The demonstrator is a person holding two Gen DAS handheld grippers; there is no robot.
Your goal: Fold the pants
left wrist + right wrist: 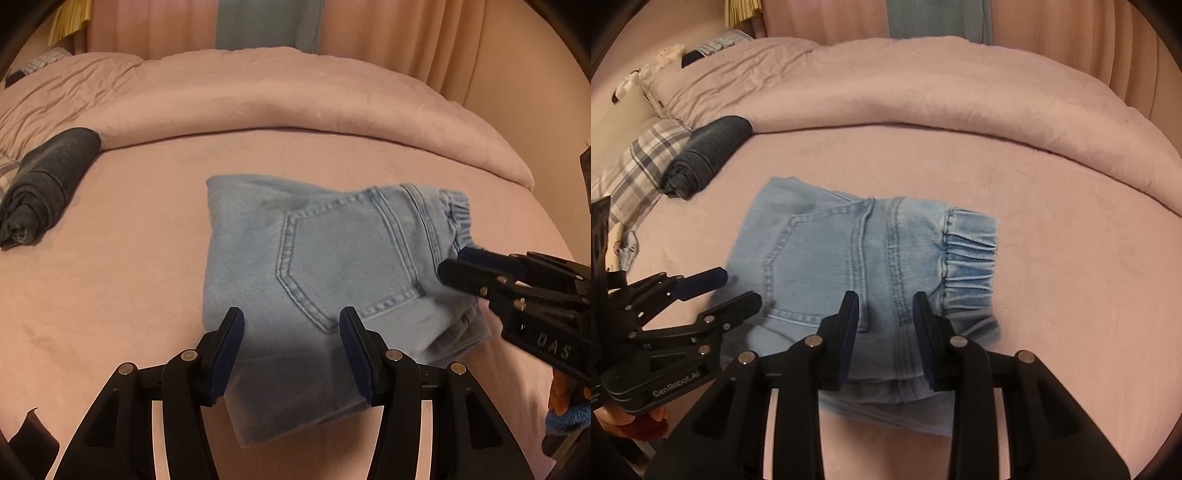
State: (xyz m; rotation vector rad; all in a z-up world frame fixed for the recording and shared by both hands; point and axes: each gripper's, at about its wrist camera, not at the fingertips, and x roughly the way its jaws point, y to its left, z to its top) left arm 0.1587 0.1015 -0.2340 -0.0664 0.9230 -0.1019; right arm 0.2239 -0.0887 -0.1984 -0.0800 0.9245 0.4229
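Observation:
Light blue jeans (332,251) (820,251) lie folded into a compact rectangle on the pink bed sheet (129,258), back pocket up. Their elastic waistband (967,251) is on the right. My left gripper (291,325) (738,285) hovers over the near left part of the bundle, its jaws wide apart and the denim lying flat below them. My right gripper (884,306) (452,260) stands over the near edge close to the waistband, jaws somewhat apart, with no cloth pinched between the pads.
A dark rolled garment (48,184) (705,158) lies at the left of the bed. A bunched pink duvet (295,103) runs across the far side. A plaid pillow (639,166) sits at the far left, and curtains hang behind the bed.

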